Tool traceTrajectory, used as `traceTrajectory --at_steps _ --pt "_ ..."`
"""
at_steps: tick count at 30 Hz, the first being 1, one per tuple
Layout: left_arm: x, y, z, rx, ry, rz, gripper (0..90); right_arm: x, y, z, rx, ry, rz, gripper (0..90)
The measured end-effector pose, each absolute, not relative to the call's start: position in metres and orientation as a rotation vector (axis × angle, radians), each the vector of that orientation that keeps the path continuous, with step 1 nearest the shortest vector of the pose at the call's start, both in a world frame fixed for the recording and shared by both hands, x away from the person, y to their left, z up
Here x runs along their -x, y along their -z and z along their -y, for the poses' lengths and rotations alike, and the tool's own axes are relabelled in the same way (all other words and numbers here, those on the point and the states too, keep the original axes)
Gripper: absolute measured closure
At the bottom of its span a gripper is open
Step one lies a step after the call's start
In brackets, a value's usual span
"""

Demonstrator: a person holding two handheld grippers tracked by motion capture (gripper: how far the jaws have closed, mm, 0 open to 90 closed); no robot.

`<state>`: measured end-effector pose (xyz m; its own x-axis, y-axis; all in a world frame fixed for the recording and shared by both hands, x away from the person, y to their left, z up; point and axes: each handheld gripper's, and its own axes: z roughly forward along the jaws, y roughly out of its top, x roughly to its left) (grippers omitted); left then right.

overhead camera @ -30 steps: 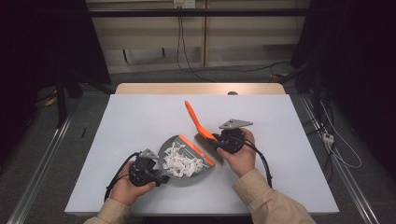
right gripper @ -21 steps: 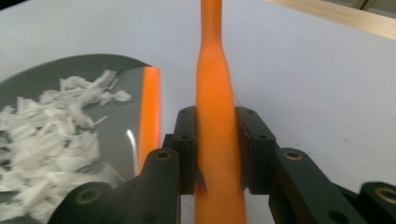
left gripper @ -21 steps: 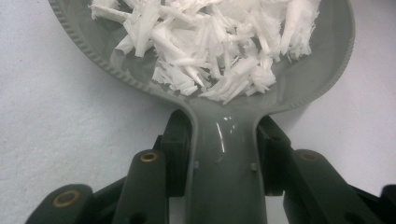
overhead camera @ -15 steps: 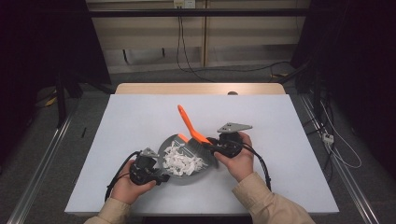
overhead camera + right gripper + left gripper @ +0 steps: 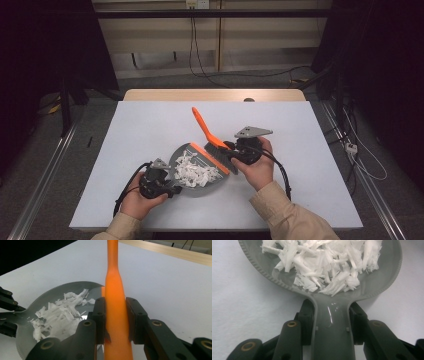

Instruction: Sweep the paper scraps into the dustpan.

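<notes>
Left gripper (image 5: 332, 322) clamps grey dustpan (image 5: 200, 185) handle, paper shreds (image 5: 192, 172) inside; right gripper (image 5: 116, 320) clamps orange brush (image 5: 210, 137)

We see a white table (image 5: 150, 130) with a pale wooden edge (image 5: 215, 94) along its far side. It stands on a grey floor (image 5: 55, 165), where metal rails (image 5: 42, 185) run near to far on both the left and the right. Beyond the table, a beige wall (image 5: 165, 35) has dark cables (image 5: 192, 50) hanging down it and trailing onto the floor. Dark curtains (image 5: 45, 45) close off the left and right sides. A white power strip (image 5: 351, 148) lies on the floor at the right.
</notes>
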<state>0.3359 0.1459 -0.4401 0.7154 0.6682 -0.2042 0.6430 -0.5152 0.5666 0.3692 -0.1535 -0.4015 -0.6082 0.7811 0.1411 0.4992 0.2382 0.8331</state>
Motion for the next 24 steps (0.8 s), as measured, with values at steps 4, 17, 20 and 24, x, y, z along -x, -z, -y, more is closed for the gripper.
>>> traceTrajectory --at_steps 4,17,20,24 --pt "-0.337 0.438 -0.151 -2.261 -0.076 -0.984 63.3 -0.371 0.400 0.164 -1.201 -1.300 -2.191 71.7" --pt "-0.333 0.437 -0.165 -2.173 -0.129 -1.011 63.3 -0.371 0.401 0.179 -1.232 -1.295 -2.143 71.7" --pt "-0.334 0.434 -0.170 -2.154 -0.138 -1.026 63.3 -0.372 0.401 0.181 -1.235 -1.297 -2.137 71.7" --pt "-0.335 0.432 -0.176 -2.101 -0.156 -1.073 63.3 -0.372 0.402 0.183 -1.238 -1.285 -2.139 71.7"
